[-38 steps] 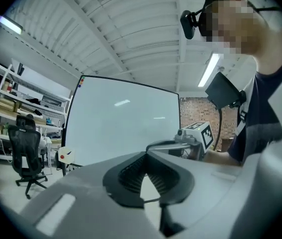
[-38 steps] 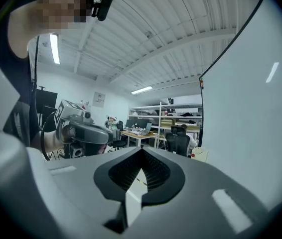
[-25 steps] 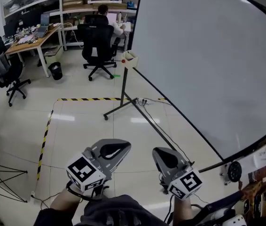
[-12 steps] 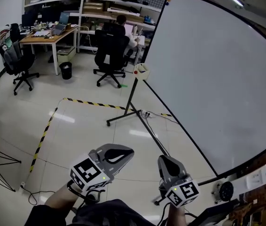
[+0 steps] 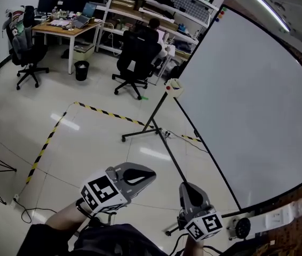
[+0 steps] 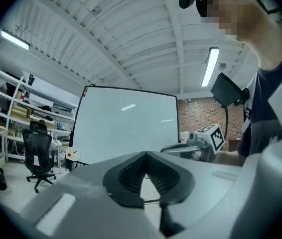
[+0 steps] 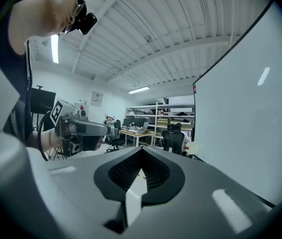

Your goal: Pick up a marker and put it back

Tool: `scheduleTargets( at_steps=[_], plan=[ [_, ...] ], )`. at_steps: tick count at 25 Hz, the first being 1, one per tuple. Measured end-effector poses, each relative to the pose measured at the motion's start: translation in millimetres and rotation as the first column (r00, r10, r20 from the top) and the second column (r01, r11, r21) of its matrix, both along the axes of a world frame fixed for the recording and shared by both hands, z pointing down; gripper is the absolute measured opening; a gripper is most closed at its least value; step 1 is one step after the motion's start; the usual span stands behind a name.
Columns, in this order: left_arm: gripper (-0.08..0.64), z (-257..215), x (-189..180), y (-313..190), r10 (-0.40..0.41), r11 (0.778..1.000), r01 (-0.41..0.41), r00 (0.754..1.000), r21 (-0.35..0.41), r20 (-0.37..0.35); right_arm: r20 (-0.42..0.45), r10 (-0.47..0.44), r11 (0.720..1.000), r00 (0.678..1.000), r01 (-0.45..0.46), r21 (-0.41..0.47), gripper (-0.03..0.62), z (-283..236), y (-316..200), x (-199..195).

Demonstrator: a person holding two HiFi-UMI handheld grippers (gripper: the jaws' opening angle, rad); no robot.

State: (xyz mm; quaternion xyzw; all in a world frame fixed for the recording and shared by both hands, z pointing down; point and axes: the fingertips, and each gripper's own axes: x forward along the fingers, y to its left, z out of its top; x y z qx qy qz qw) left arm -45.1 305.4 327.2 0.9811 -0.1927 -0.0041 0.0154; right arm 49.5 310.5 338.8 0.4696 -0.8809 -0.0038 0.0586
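Before the whiteboard (image 5: 247, 100), low in the head view: you hold the left gripper (image 5: 150, 173) and right gripper (image 5: 186, 189), each with jaws pressed together on nothing. No marker shows; it is possibly in the beige holder (image 5: 175, 87), well apart. Pick-up and return both appear outstanding.

The left gripper (image 6: 145, 154) is seen with jaws drawn together on nothing before a whiteboard (image 6: 126, 126), the right gripper (image 6: 168, 147) (marker cube showing) held alongside at right.
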Motion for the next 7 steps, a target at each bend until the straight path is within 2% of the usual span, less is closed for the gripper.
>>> scheduleTargets(
  at_steps=[7],
  plan=[
    [0.006, -3, -32, -13, -0.012, 1.000, 0.012, 1.000, 0.004, -0.011, -0.016, -0.004, 1.000, 1.000, 0.004, -0.007, 0.000, -3, -10, -31]
  ],
)
